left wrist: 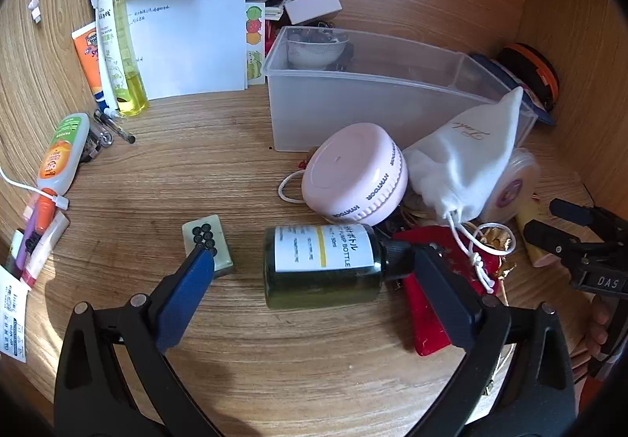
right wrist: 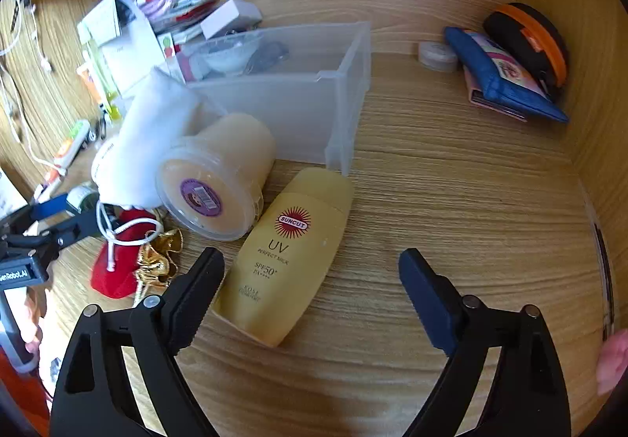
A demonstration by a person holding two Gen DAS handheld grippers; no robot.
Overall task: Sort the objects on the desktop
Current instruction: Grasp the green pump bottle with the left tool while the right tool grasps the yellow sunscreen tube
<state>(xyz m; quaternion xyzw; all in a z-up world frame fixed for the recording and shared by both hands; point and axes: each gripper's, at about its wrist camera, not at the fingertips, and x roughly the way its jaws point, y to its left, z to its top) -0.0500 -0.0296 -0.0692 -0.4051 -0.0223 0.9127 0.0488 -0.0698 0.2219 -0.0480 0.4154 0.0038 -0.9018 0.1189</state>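
Left gripper (left wrist: 310, 256) standing wide apart, tilted down over the wooden desk (left wrist: 219, 170), gripping nothing. Dark green pump bottle (left wrist: 325, 266) lying on its side between the fingers, cap toward the right finger, no clear pad contact. Mahjong tile (left wrist: 208, 246) lying flat right at the left fingertip. Pink round case (left wrist: 355, 181) leaning just behind the bottle, white drawstring pouch (left wrist: 467, 166) beside it, both in front of the clear plastic bin (left wrist: 365, 99).

Right gripper (right wrist: 312, 264) also spread apart, holding nothing. Yellow sunscreen bottle (right wrist: 290, 256) lying flat just beside the left finger, not between pads. Round lidded tub (right wrist: 212, 181) tipped on its side, touching the sunscreen bottle's upper end, resting against the bin.
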